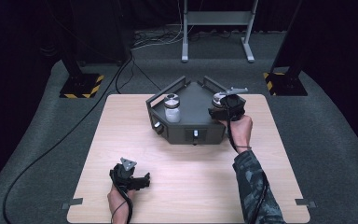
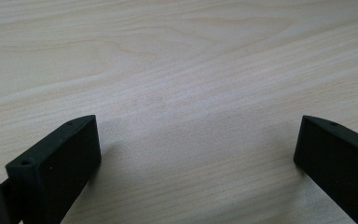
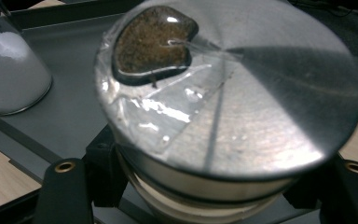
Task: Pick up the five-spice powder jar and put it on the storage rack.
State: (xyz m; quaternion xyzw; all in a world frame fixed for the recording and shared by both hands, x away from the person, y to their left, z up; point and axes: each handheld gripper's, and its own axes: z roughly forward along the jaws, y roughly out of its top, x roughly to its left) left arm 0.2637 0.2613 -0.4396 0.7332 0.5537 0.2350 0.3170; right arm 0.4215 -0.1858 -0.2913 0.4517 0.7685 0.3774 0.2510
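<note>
A dark grey carrier tray [image 1: 205, 133] with handles stands at the back middle of the wooden table [image 1: 191, 186]. Two jars stand in it. The left jar [image 1: 172, 108] holds white powder and also shows in the right gripper view [image 3: 9, 70]. The right jar [image 1: 219, 98] has a shiny metal lid [image 3: 242, 107] with a taped patch of brown grains. My right gripper [image 1: 224, 110] is shut on this jar, its jaws [image 3: 209, 186] pressing the glass just under the lid. My left gripper [image 1: 143, 180] rests on the table near the front left, open, with bare wood between its jaws [image 2: 198, 154].
The tray has a small knob [image 1: 158, 126] on its left face and a switch [image 1: 195, 133] on its front face. Beyond the table lie grey floor, cables and stand legs [image 1: 81, 86].
</note>
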